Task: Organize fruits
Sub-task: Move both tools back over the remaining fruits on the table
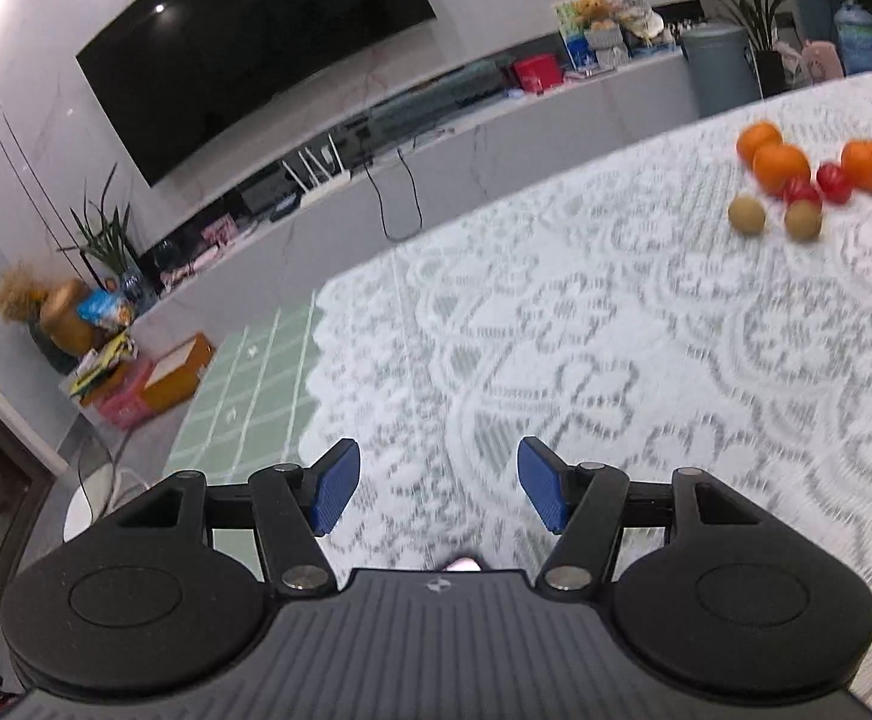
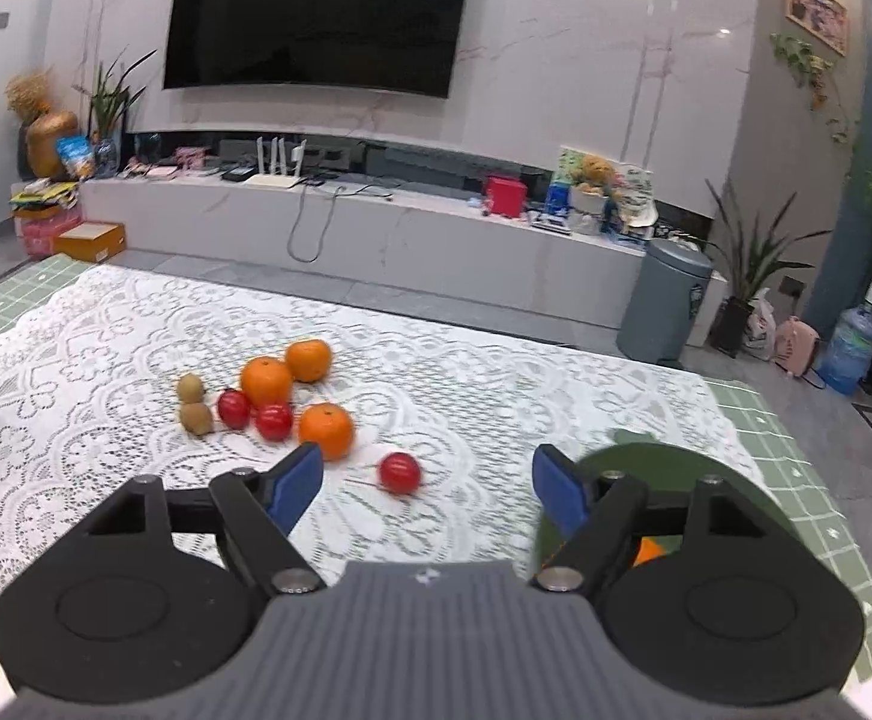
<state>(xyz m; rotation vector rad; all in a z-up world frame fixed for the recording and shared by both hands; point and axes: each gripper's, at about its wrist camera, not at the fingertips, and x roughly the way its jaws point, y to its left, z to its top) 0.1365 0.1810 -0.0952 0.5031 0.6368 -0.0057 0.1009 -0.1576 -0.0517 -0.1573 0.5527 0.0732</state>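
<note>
You are between picks: both the right gripper (image 2: 426, 480) and left gripper (image 1: 439, 495) have jaws spread, empty. Fruit (image 2: 267, 399) clusters mid-desk, left of the green plate (image 2: 664, 468). Next, reach the near red fruit (image 2: 399, 473).

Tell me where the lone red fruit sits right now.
In the right wrist view the lone red fruit lies on the lace tablecloth, ahead of the open right gripper, just right of the nearest orange.

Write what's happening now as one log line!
left gripper: open, empty | right gripper: open, empty | fruits: loose on lace cloth | green plate: one orange
</note>
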